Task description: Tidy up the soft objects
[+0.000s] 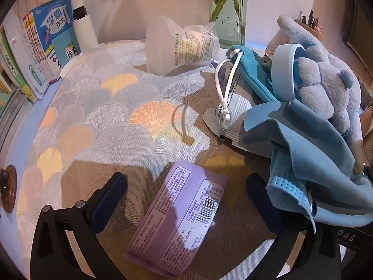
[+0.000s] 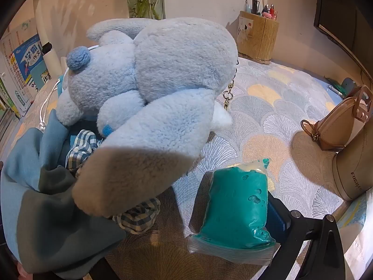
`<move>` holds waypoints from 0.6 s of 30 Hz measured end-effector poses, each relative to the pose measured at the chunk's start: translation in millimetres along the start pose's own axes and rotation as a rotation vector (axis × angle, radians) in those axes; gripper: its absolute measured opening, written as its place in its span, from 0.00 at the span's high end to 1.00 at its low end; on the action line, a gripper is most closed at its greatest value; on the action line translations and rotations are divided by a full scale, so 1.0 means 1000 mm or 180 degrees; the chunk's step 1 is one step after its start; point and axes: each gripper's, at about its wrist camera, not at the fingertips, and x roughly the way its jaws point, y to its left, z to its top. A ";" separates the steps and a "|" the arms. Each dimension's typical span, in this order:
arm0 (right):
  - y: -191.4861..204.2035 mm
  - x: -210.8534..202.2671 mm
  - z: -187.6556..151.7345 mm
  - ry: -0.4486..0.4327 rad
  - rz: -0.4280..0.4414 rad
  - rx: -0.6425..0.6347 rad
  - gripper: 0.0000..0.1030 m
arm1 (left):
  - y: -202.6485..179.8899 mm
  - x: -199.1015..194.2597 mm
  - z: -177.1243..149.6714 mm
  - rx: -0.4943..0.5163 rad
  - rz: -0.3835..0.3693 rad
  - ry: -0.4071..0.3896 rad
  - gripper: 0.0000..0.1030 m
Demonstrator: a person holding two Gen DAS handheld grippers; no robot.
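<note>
The sorting looks partly done, judging by the heap already gathered on the desk (image 1: 98, 107). Toward the desk's left edge, books (image 1: 39, 53) stand upright and the patterned cloth there lies bare. Near its front edge the lilac wipes pack (image 1: 177, 219) lies loose between the fingers of the left gripper (image 1: 184, 200), whose jaws stand wide apart and touch nothing. Farther back, by the wall, a clear plastic packet (image 1: 181, 46) sits alone. To the right comes the pile: teal cloth (image 1: 314, 144), a white drawstring pouch (image 1: 233, 107) and the grey-blue plush toy (image 1: 326, 79) on top, possibly in a pale-rimmed basket, though that rim is mostly hidden. So at least 3 items seem left out: both packs and the teal bag. Only the right wrist view shows that teal sealed bag (image 2: 235, 200), lying just beside the one visible finger of the right gripper (image 2: 221, 224), jaws spread, plus a checked cloth (image 2: 137, 217), the pen holder (image 2: 256, 37) at the back and a brown bag (image 2: 342, 126) at the right edge.
</note>
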 end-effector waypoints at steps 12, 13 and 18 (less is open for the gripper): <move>0.002 -0.012 -0.013 0.0366 0.0104 -0.0148 0.00 | -0.004 -0.027 -0.030 0.0159 -0.0094 0.0194 0.00; -0.004 -0.018 -0.021 0.0382 0.0160 -0.0164 0.00 | -0.003 -0.034 -0.038 0.0184 -0.0132 0.0206 0.01; -0.007 -0.054 -0.068 0.0253 0.0219 -0.0306 0.00 | -0.001 -0.082 -0.075 0.0376 -0.0300 -0.0171 0.01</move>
